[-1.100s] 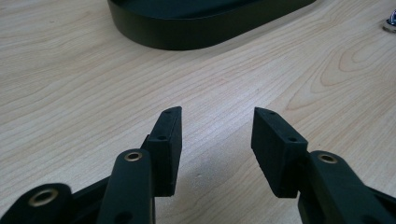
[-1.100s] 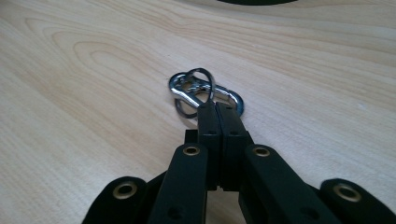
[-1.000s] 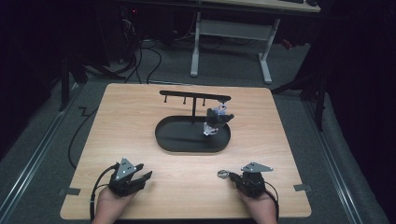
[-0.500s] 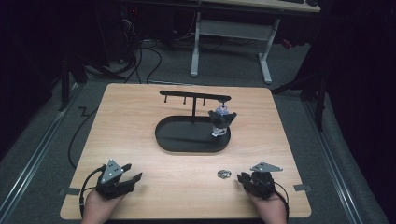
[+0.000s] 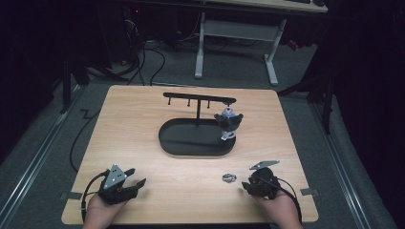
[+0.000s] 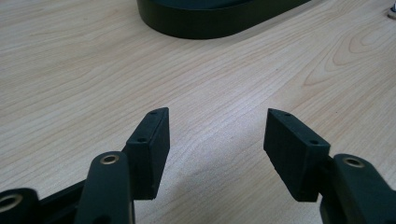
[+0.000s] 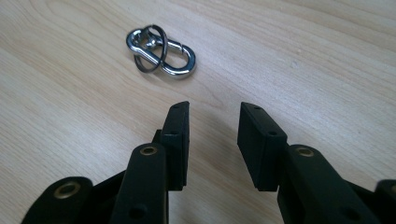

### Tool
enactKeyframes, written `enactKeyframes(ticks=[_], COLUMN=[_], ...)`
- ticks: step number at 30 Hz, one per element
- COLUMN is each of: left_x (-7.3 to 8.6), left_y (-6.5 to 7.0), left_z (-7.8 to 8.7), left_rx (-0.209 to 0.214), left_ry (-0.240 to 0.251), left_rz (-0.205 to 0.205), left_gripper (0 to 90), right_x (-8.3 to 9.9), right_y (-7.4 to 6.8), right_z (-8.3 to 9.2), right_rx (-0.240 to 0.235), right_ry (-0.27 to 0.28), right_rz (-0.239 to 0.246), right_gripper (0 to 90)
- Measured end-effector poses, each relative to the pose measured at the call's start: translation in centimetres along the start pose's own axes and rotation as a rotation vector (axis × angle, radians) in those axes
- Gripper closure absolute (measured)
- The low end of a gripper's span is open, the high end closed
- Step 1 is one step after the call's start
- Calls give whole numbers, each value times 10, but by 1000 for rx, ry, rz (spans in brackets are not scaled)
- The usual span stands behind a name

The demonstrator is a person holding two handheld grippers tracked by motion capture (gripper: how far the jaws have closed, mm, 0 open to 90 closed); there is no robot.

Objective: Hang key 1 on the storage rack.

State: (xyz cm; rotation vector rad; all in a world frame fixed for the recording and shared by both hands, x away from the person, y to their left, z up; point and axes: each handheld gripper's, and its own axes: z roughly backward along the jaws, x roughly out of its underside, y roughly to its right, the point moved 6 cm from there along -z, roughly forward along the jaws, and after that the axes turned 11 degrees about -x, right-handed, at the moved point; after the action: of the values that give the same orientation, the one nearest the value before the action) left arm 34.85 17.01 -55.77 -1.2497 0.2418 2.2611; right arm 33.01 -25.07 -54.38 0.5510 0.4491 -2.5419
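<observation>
Lying flat on the table (image 5: 143,143), a shiny metal clip (image 7: 161,50) with a ring sits just past the right claw (image 7: 212,123). That claw has just been opening, with nothing in it. The left claw (image 6: 215,133) has been opening too and stands wide, holding nothing. A black tray (image 5: 191,145) sits farther back.

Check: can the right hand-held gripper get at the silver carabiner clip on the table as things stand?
Probably yes. The silver carabiner clip lies loose on the bare wooden table, just ahead of the right hand-held gripper. Its jaws have just been opening, with nothing between them and nothing in the way.
</observation>
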Motion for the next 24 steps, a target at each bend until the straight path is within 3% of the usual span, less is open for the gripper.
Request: enactKeyframes(ticks=[3, 13, 24], left_x=[0, 1, 1], left_y=[0, 3, 3], left_z=[0, 0, -1], left_rx=[-1, 6, 5], left_ry=[0, -8, -10], left_rz=[-2, -11, -17], left_gripper=[415, 416, 417], right_x=[-2, -5, -22], right_y=[1, -7, -17], right_z=[0, -2, -3], right_rx=[-4, 1, -32], right_ry=[-43, -171, -258], right_rz=[-1, 61, 88], right_gripper=[630, 599, 564])
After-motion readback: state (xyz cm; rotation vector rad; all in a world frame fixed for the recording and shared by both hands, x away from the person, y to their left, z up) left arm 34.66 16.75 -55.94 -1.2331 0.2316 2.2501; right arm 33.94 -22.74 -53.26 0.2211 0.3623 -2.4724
